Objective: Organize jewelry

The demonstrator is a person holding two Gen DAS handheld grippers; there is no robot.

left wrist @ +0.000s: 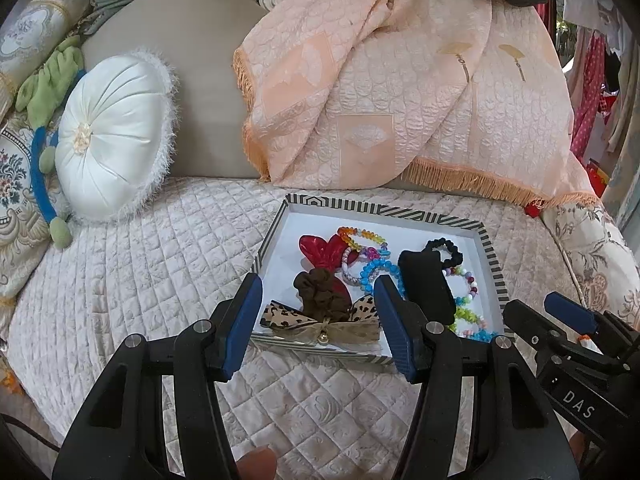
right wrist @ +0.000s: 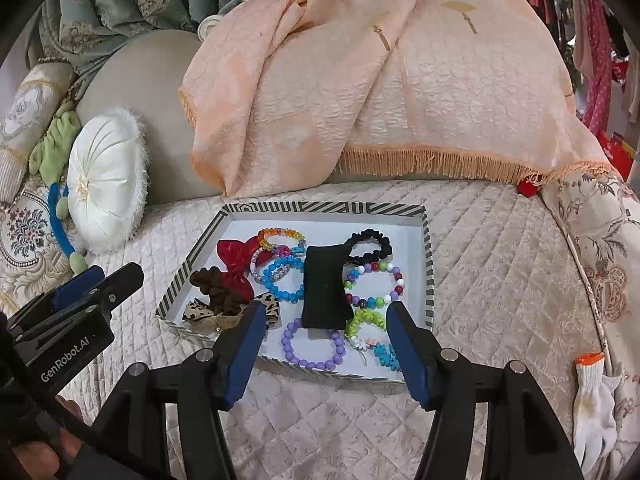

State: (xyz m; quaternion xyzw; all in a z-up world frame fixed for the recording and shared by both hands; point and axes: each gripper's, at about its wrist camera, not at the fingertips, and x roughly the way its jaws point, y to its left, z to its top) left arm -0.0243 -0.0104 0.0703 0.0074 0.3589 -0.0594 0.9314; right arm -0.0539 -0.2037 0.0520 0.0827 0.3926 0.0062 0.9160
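A shallow tray with a black-and-white striped rim (left wrist: 362,209) (right wrist: 324,207) lies on the quilted bed cover. It holds a red bow (right wrist: 236,264), a brown scrunchie (left wrist: 320,290), a leopard-print bow (left wrist: 316,320), a black pad (right wrist: 324,288), a black scrunchie (right wrist: 368,246) and several bead bracelets, among them a purple one (right wrist: 312,346). My left gripper (left wrist: 318,292) hangs open over the tray's near left corner, above the brown scrunchie and leopard bow. My right gripper (right wrist: 326,312) is open over the near edge, above the black pad and purple bracelet. Neither holds anything.
A round white cushion (left wrist: 112,140) leans at the left. A peach fringed throw (left wrist: 360,100) is draped behind the tray. A white work glove (right wrist: 592,408) lies at the right on the cover. Each gripper shows at the side of the other's view.
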